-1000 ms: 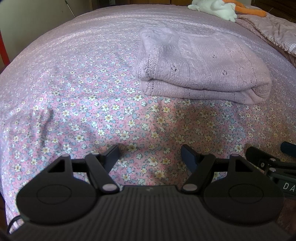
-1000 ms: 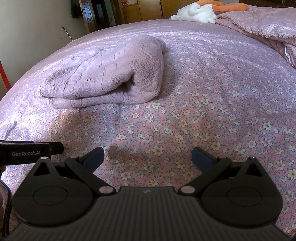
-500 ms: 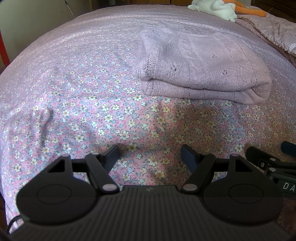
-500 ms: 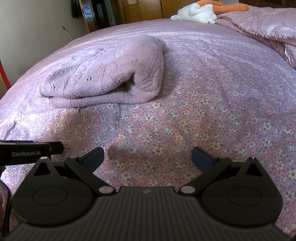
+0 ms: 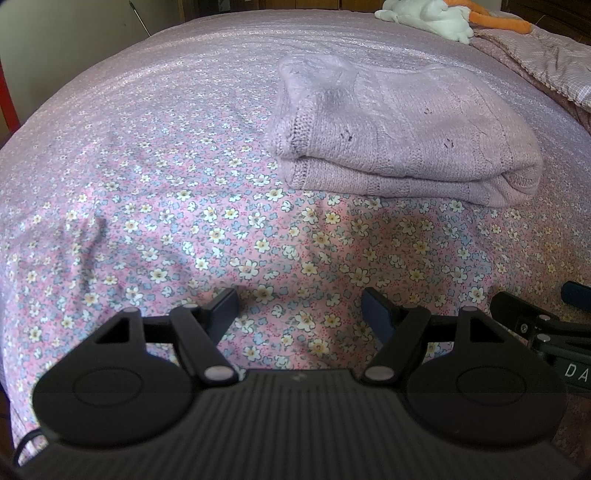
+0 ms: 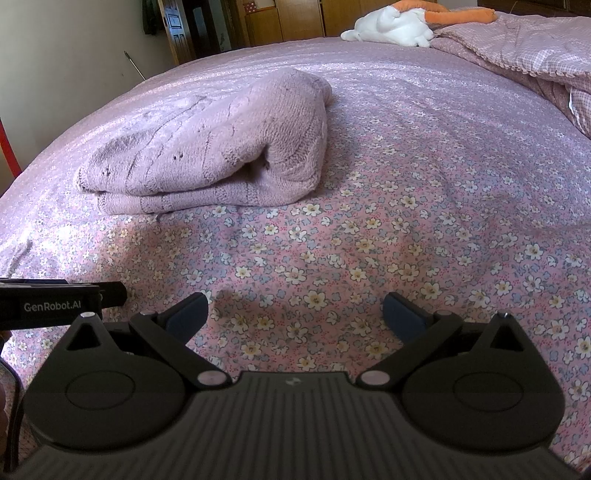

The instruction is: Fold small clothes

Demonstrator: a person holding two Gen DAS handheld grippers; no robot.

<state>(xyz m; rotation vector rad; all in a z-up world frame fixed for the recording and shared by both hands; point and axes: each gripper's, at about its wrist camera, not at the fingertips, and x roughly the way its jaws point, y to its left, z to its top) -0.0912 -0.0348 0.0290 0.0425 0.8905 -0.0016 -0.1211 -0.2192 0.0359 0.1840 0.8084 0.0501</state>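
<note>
A lilac knitted sweater [image 5: 402, 140] lies folded in a thick bundle on the floral bedsheet [image 5: 207, 229], up and to the right in the left wrist view. The right wrist view has the same sweater [image 6: 210, 147] at upper left, its rounded fold facing right. My left gripper [image 5: 299, 308] hovers open over bare sheet, well short of the sweater, nothing between its fingers. Over the sheet [image 6: 369, 236], my right gripper [image 6: 293, 314] is likewise open and holds nothing. Each gripper shows at the edge of the other's view.
A white and orange plush toy [image 6: 399, 26] lies at the far end of the bed. A checked pink quilt [image 6: 517, 48] is bunched at the far right. Wooden furniture [image 6: 280, 18] and a wall stand beyond the bed's far edge.
</note>
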